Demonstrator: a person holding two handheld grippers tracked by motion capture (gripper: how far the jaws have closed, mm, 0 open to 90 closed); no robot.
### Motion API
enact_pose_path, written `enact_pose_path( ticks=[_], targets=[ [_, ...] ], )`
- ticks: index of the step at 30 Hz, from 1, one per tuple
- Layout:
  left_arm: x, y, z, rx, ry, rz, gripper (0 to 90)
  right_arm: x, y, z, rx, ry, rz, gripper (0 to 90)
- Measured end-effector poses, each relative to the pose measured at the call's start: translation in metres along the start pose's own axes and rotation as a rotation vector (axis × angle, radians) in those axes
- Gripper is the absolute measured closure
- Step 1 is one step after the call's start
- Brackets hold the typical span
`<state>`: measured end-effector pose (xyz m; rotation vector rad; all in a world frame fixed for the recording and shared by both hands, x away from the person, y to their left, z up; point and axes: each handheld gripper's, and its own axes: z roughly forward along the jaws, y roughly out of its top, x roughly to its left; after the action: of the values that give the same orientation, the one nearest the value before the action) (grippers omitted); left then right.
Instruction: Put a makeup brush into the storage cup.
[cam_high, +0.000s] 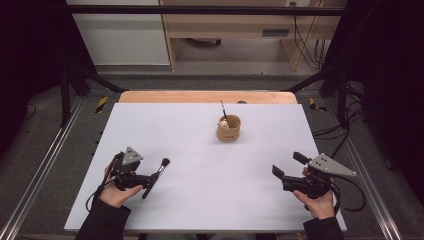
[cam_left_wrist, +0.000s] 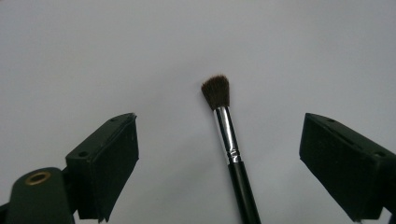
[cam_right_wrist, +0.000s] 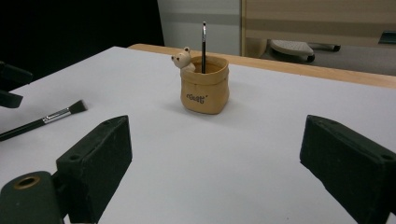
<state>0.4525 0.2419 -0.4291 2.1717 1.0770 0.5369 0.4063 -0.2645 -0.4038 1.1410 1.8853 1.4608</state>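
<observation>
A makeup brush (cam_high: 157, 174) with a black handle, silver ferrule and dark bristles lies flat on the white board (cam_high: 200, 200) at the front left. My left gripper (cam_high: 148, 181) is open, and its jaws stand wide on either side of the brush (cam_left_wrist: 227, 135) without touching it. A tan pot (cam_high: 229, 128) with a small bear figure holds a thin black brush (cam_high: 223, 110) upright, right of the board's centre. My right gripper (cam_high: 287, 168) hovers open and empty at the front right, and points at the pot (cam_right_wrist: 204, 85). The makeup brush (cam_right_wrist: 44, 120) lies to its left.
A wooden table edge (cam_high: 207, 96) shows beyond the board. Black frame bars and cables stand at both sides. Bare board stretches between the two grippers and around the pot.
</observation>
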Motion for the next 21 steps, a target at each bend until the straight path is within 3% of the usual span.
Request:
enact_pose_path(
  ticks=[9, 17, 21],
  targets=[
    [-0.001, -0.003, 0.012, 0.077, -0.002, 0.016, 18.6, 0.001, 0.000, 0.001, 0.006, 0.000, -0.007, 9.6],
    [-0.005, 0.000, 0.022, 0.129, -0.031, 0.008, 29.4, 0.002, 0.000, 0.001, 0.008, 0.000, -0.007, 9.6],
    [-0.006, 0.004, 0.026, 0.169, -0.028, 0.037, 31.7, 0.002, 0.001, 0.001, 0.010, 0.002, -0.010, 9.6]
  ],
)
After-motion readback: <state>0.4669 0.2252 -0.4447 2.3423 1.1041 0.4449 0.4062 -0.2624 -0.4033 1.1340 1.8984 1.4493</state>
